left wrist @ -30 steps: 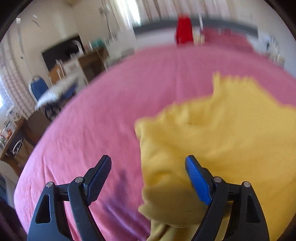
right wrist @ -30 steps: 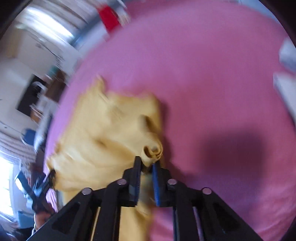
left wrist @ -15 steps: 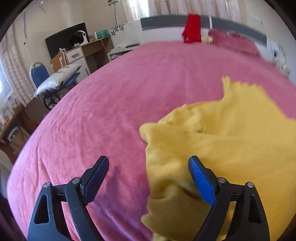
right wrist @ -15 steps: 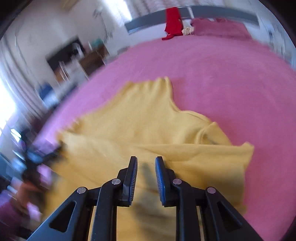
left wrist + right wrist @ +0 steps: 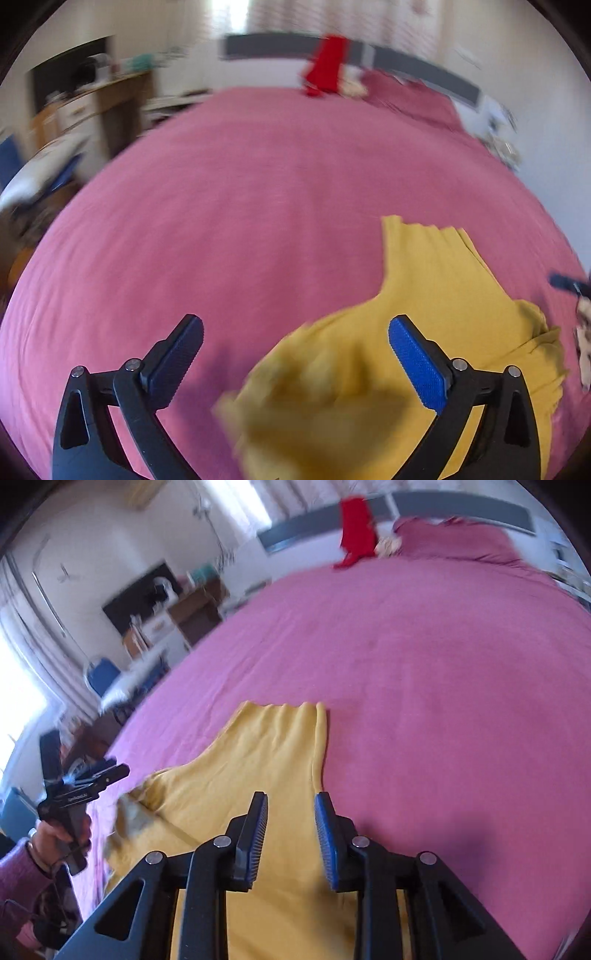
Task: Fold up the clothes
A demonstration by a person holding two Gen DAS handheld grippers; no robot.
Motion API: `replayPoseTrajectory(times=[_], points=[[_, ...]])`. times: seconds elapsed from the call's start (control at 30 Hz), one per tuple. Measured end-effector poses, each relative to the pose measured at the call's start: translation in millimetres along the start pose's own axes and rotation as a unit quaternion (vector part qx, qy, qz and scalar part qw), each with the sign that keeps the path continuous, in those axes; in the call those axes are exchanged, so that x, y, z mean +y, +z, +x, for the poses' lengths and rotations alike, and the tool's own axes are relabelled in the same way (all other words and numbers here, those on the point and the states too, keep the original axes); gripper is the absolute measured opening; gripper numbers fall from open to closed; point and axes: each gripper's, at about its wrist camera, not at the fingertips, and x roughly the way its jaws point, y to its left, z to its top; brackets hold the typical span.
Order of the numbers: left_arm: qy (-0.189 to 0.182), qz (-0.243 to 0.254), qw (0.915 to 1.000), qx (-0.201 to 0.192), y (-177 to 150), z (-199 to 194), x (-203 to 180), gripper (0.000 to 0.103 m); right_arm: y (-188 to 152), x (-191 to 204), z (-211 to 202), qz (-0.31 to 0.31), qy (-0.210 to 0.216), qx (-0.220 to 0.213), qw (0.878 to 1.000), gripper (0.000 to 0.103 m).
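A yellow knit garment [image 5: 436, 295] lies on the pink bedspread [image 5: 240, 221], its ribbed end pointing up the bed. My left gripper [image 5: 295, 343] hovers open and empty above the garment's rumpled left edge. In the right wrist view the same yellow garment [image 5: 266, 775] runs under my right gripper [image 5: 290, 823], which is open with a moderate gap and holds nothing. The left gripper [image 5: 99, 771] shows at the far left of that view, held in a person's hand [image 5: 62, 830]. A blurred bit of the right gripper [image 5: 565, 282] shows at the left wrist view's right edge.
A red cloth [image 5: 356, 528] hangs at the grey headboard [image 5: 461, 506], next to a pink pillow [image 5: 461, 535]. A wooden desk [image 5: 192, 609], a dark screen [image 5: 140, 594] and a blue chair [image 5: 101, 672] stand left of the bed.
My right gripper let go of the yellow garment and opened. The garment dropped from a bunched lift to lying spread on the bed. My left gripper stayed open and shifted left of the cloth.
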Motion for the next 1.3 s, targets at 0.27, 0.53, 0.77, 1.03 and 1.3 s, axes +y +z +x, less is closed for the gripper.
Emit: replayPoseTrajectory(times=[0.27, 0.53, 0.77, 1.03, 1.3], points=[[-0.022, 0.052, 0.9972, 0.049, 61, 106, -51, 0.102, 42, -32, 90, 0.033, 0.022, 0.082, 0.996, 0.027], [-0.043, 0.065, 0.9943, 0.073, 72, 151, -67, 0.103, 44, -48, 105, 0.062, 0.101, 0.082, 0.990, 0.029], [-0.054, 0.061, 0.9952, 0.055, 75, 149, -71, 0.081, 44, -42, 103, 0.060, 0.058, 0.073, 0.994, 0.007], [-0.129, 0.057, 0.9874, 0.073, 79, 136, -72, 0.010, 44, -39, 87, 0.078, 0.058, 0.060, 0.993, 0.007], [-0.168, -0.012, 0.9852, 0.029, 87, 95, -54, 0.010, 55, -28, 58, 0.073, 0.060, 0.040, 0.995, 0.007]])
